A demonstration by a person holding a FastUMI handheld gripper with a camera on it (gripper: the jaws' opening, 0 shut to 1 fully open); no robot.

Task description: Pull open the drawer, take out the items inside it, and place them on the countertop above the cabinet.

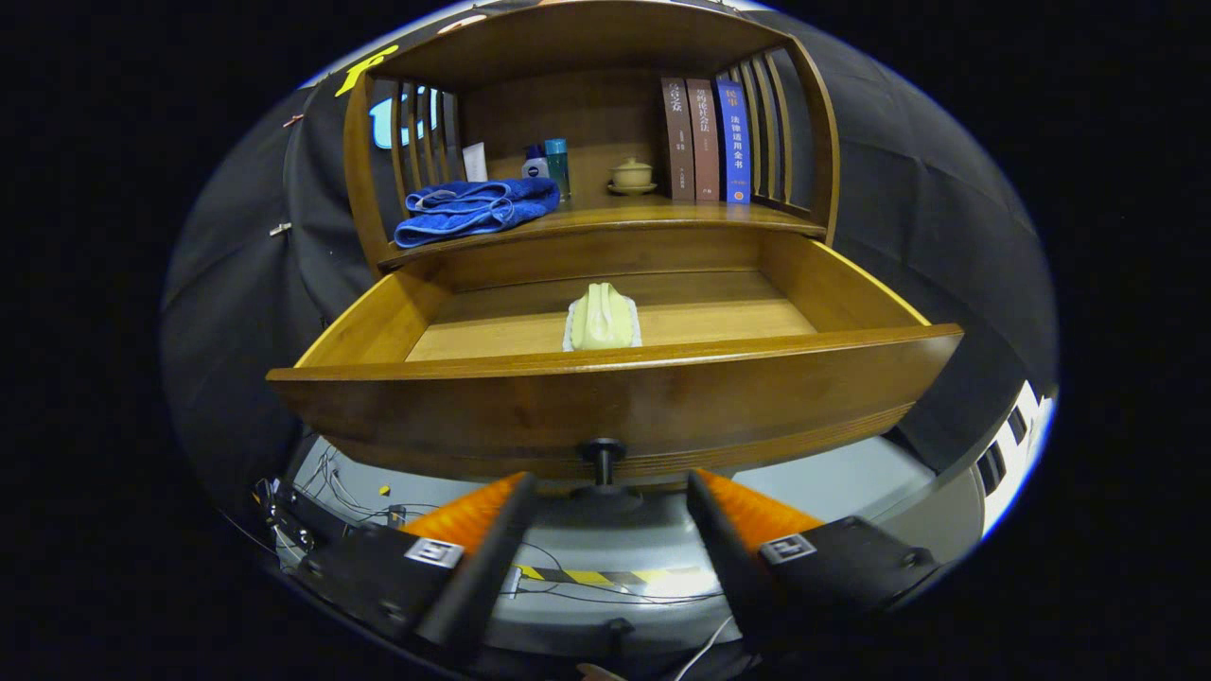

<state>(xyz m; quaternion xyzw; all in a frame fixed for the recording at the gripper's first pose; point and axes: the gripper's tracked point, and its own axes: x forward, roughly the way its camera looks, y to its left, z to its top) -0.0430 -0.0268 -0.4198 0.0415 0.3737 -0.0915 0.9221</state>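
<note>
1. The gripper sits nearest, its two fingers spread apart with a wide gap between them; they grip nothing.
2. In that gap, just ahead of the fingertips, stands the drawer knob, a dark round pull on a short stem. Neither finger touches it.
3. Below and beyond the fingers lies a pale floor with loose cables and a strip of yellow-and-black tape.
4. The knob is fixed to the curved wooden front of the drawer, which is pulled well out of the cabinet.
5. Inside the drawer, on its flat wooden bottom, rests one item: a pale yellow-green tissue pack with a white edge. It lies near the middle, just behind the front panel, clear of both side walls.
6. Above the drawer's rear runs the countertop, a wooden shelf surface under a curved hood with slatted sides.
7. On the countertop's left part lies a folded blue towel.
8. Behind the towel stand a white tube and two small bottles, close together.
9. Near the middle of the back sits a small lidded cup on a saucer.
10. To its right three books stand upright, side by side, against the slats.
</note>
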